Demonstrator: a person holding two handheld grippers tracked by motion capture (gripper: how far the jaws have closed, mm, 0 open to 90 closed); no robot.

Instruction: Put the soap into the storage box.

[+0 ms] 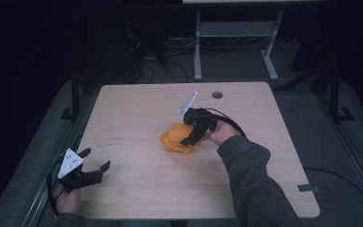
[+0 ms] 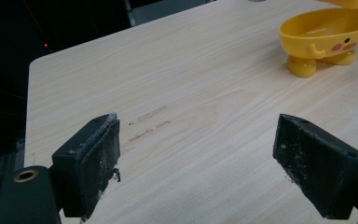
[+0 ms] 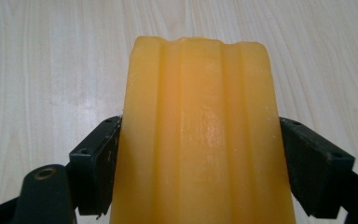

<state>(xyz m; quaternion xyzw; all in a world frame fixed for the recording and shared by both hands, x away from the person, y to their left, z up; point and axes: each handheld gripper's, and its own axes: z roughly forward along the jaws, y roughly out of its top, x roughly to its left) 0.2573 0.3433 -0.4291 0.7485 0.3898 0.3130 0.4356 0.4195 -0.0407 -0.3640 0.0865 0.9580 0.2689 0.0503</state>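
A yellow duck-faced dish (image 1: pixel 178 147) on small feet stands mid-table; in the left gripper view the dish (image 2: pixel 328 32) is at the top right. Just over it, tilted, is a ridged orange-yellow bar (image 1: pixel 175 132), and my right gripper (image 1: pixel 189 137) is shut on it. In the right gripper view the bar (image 3: pixel 198 121) stands between both jaws of the right gripper (image 3: pixel 200 147), which press its sides. My left gripper (image 1: pixel 96 160) hovers open near the table's front left corner. Between the wide-apart jaws of the left gripper (image 2: pixel 196 158) there is only bare wood.
The light wooden table (image 1: pixel 137 189) has a round cable hole (image 1: pixel 217 94) near its far edge and faint marks (image 1: pixel 116 139) left of centre. Beyond it are another table's grey legs (image 1: pixel 197 47) and floor cables (image 1: pixel 146 71). The floor drops away on both sides.
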